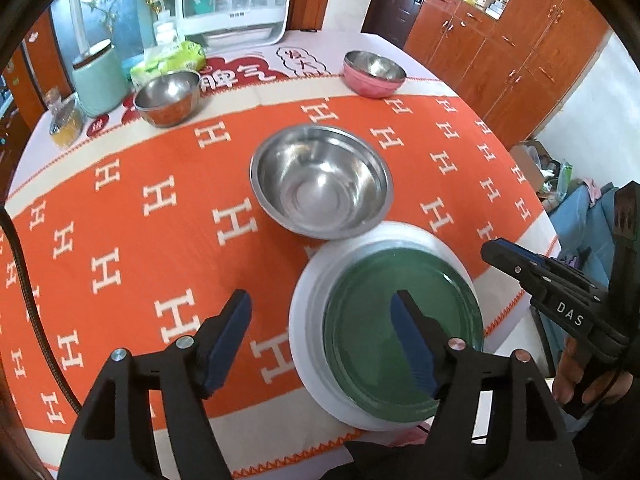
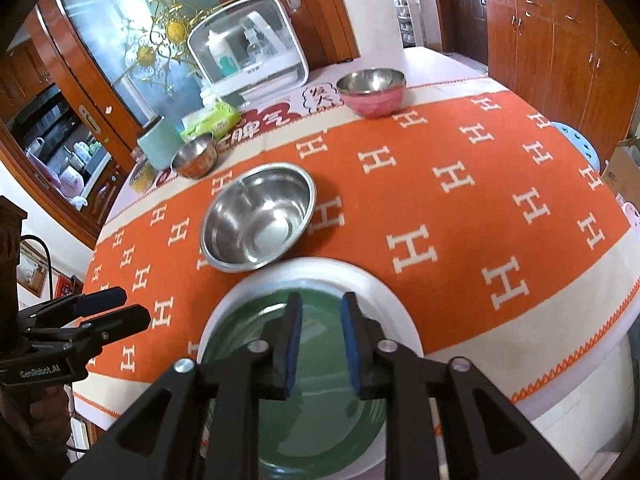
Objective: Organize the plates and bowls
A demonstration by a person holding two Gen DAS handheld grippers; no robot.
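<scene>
1. Three steel bowls sit on the tabletop (image 1: 120, 216): a large steel bowl (image 1: 322, 182) mid-cloth, a small steel bowl (image 1: 168, 98) at the far left, and a pink-sided bowl (image 1: 374, 73) at the far right.
2. Two plates are stacked at the near edge: a green plate (image 1: 372, 340) lying inside a white plate (image 1: 308, 300).
3. The large steel bowl stands just beyond the white plate, rim to rim or nearly so; whether they touch is unclear.
4. The white plate's near rim reaches the tabletop's front edge, past the zigzag border of the orange cloth (image 1: 132, 248).
5. Open cloth lies left of the stack and bowl, and a wide bare stretch to their right shows in the right wrist view.
6. Along the far edge stand a mint canister (image 1: 98, 78), a tissue pack (image 1: 168, 62), a small jar (image 1: 66, 124) and a white cabinet (image 1: 232, 0).
7. The left gripper (image 1: 322, 340) points steeply down over the stack's left side; its fingers stand wide apart with nothing between them, one over the cloth, one over the green plate.
8. The right gripper (image 2: 320, 348) angles down above the green plate, its fingers slightly parted and holding nothing.
9. A hand (image 1: 576, 376) grips the right gripper's handle at the tabletop's right edge.
</scene>
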